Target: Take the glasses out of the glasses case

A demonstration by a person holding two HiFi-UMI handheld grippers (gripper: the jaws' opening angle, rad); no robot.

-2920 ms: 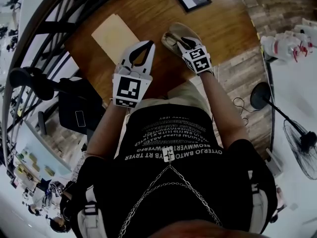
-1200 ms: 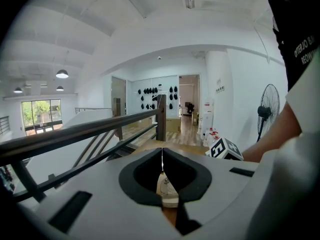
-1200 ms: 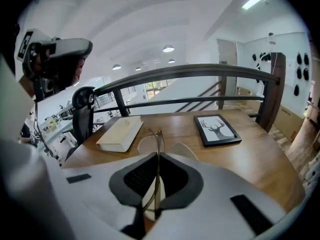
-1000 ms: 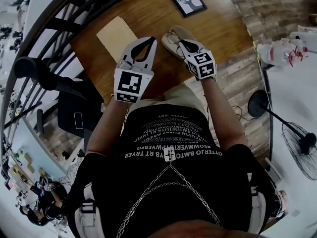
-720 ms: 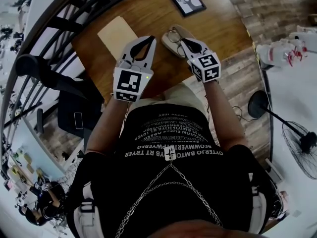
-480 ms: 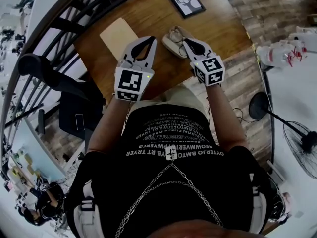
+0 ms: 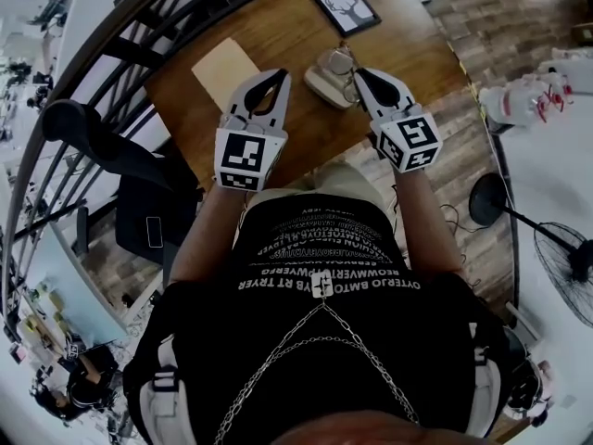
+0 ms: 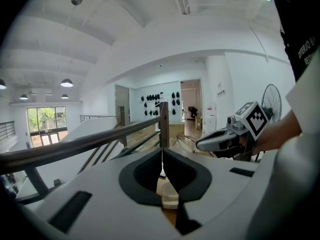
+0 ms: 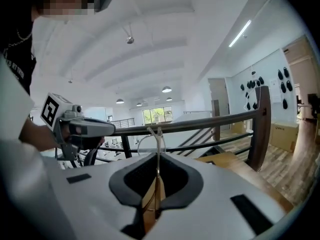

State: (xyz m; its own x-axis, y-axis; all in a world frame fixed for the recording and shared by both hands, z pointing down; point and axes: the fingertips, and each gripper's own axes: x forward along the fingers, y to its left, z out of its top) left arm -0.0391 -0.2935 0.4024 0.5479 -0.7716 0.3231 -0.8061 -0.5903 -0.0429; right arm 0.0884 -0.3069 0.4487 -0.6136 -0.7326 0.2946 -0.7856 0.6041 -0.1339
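My right gripper (image 7: 356,70) is shut on the thin gold-rimmed glasses (image 7: 343,62), which hang just above the open beige glasses case (image 7: 320,82) on the wooden table (image 7: 287,35). In the right gripper view the frame's wire (image 9: 154,132) sticks up from between the closed jaws of the right gripper (image 9: 157,159). My left gripper (image 7: 278,74) hovers to the left of the case, shut and with nothing in it. In the left gripper view the tips of the left gripper (image 8: 161,151) meet, and the right gripper (image 8: 220,140) shows off to the right.
A tan sheet (image 7: 225,67) lies on the table left of the case. A framed deer picture (image 7: 345,7) lies at the far side. A dark railing (image 7: 111,44) runs along the table's left. A standing fan (image 7: 565,258) is on the floor at right.
The right gripper has risen and lifted the glasses out of the case. The left gripper has risen slightly and stays shut.
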